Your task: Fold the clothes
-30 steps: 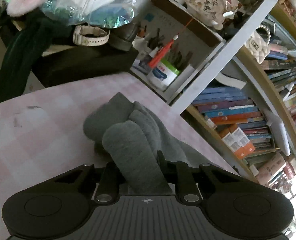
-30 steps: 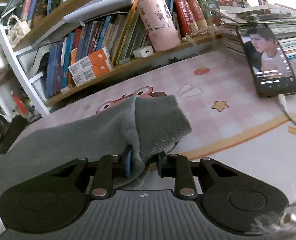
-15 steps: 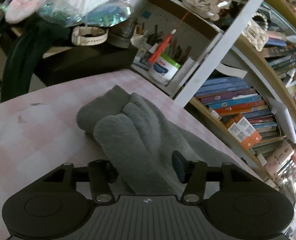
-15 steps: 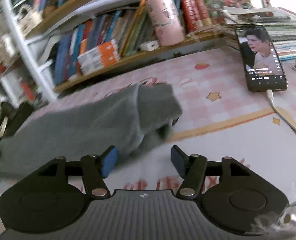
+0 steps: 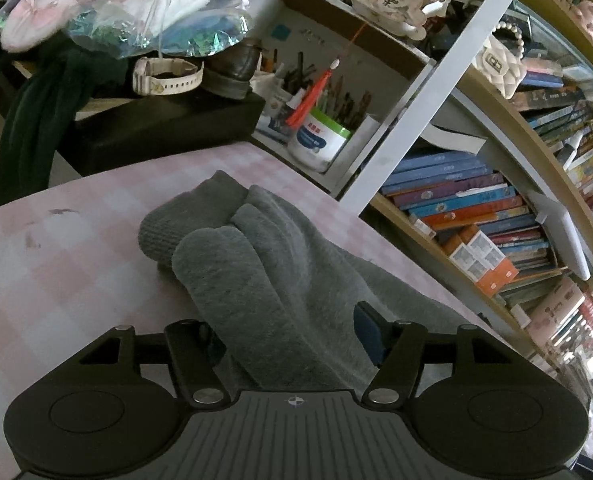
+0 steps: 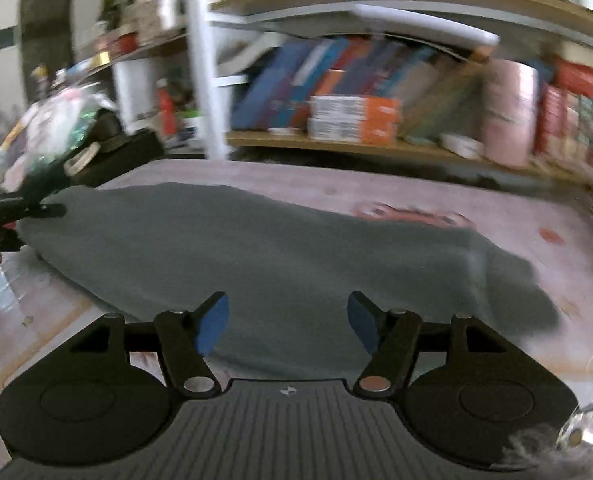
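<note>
Pink mat (image 5: 64,264) wide open left of grey sock pile (image 5: 264,272). Bookshelf (image 5: 476,216) hugs far edge, black box (image 5: 164,128) blocks back corner, pen pot (image 5: 316,142) beside it.

Socks (image 5: 264,264) lying lengthwise on tabletop (image 5: 64,264), one end between the opening jaws of left hand-held gripper (image 5: 288,336); bookshelf (image 5: 496,240) behind along the far edge; pen pot (image 5: 316,142) behind the far end.

Grey sock (image 5: 280,280) lies flat (toes doubled over) on desk.
</note>
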{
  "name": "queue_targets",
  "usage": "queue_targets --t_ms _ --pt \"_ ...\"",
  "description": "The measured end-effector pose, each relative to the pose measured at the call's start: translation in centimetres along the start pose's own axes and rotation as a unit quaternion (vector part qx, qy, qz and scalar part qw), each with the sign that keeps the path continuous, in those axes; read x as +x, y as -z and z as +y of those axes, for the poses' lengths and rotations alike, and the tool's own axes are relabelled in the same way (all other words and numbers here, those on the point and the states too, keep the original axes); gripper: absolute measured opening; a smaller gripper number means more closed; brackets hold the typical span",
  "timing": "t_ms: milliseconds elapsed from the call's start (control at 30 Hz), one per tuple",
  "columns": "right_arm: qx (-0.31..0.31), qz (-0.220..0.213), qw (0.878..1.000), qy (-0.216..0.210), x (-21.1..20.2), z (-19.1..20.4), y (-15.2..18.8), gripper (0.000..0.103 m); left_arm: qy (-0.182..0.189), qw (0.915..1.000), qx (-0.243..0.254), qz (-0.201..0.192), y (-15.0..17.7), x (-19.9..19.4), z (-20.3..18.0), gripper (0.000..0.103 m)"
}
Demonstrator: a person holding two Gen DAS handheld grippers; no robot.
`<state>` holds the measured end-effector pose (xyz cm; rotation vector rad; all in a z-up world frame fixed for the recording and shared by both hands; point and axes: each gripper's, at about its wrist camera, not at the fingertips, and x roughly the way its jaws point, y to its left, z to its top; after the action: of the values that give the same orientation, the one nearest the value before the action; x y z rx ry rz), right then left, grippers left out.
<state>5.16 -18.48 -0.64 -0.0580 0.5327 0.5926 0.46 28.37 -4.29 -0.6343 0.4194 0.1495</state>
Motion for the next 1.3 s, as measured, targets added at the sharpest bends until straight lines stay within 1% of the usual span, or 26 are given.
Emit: queue_targets --t_ms 167,300,433,533,567,733,867,967,1033,1100,1133,1200,1233,1267,1300 --pt "-0.026 0.008 0.999 -0.026 4.7 2.8 -2.1 0.064 0.006 1.0 -0.006 -0.001 0.0 0.0 0.2 0.066" --pt "-0.056 0.016 0.997 -0.04 8.3 5.4 -3.3 0.064 0.012 0.9999 -0.01 -0.002 0.0 0.0 0.4 0.069" --pt "-0.083 0.018 0.996 -0.04 11.3 7.9 -4.2 0.064 0.014 0.9998 -0.012 -0.002 0.0 0.0 0.5 0.069" --pt "-0.107 0.037 0.993 -0.036 13.2 9.4 -4.1 0.064 0.018 0.9997 -0.015 -0.002 0.0 0.0 0.5 0.069" --pt "-0.115 0.04 0.992 -0.034 13.3 9.6 -3.9 0.064 0.018 0.9997 -0.016 -0.002 0.0 0.0 0.5 0.069" --pt "-0.12 0.045 0.99 -0.061 12.3 10.0 -3.5 0.064 0.018 0.9997 -0.015 -0.002 -0.1 0.1 0.5 0.068" --pt "-0.13 0.05 0.988 -0.069 10.8 9.6 -2.9 0.064 0.017 0.9998 -0.013 -0.001 -0.1 0.1 0.4 0.064" --pt "-0.149 0.051 0.985 -0.07 9.7 9.5 -2.2 0.064 0.01 0.9998 -0.016 0.0 -0.1 0.1 0.5 0.052" --pt "-0.145 0.054 0.985 -0.073 9.2 9.2 -2.0 0.064 0.008 0.9996 -0.029 0.002 -0.2 0.2 0.8 0.044" --pt "-0.133 0.055 0.987 -0.078 9.2 8.8 -1.8 0.064 0.007 0.9989 -0.045 0.004 -0.3 0.3 1.3 0.032" --pt "-0.126 0.055 0.987 -0.08 9.2 8.6 -1.7 0.064 0.011 0.9982 -0.059 0.005 -0.4 0.3 1.7 0.028" --pt "-0.117 0.053 0.988 -0.082 9.3 8.5 -1.6 0.065 0.026 0.995 -0.096 0.008 -0.5 0.5 2.9 0.022" --pt "-0.116 0.053 0.988 -0.083 9.3 8.4 -1.5 0.065 0.03 0.9941 -0.104 0.008 -0.5 0.5 3.1 0.021" --pt "-0.114 0.053 0.989 -0.084 9.3 8.4 -1.5 0.065 0.031 0.9942 -0.102 0.005 -0.5 0.3 3.0 0.019" --pt "-0.113 0.053 0.989 -0.084 9.3 8.3 -1.5 0.065 0.027 0.9958 -0.088 -0.002 -0.6 0.1 2.4 0.018"
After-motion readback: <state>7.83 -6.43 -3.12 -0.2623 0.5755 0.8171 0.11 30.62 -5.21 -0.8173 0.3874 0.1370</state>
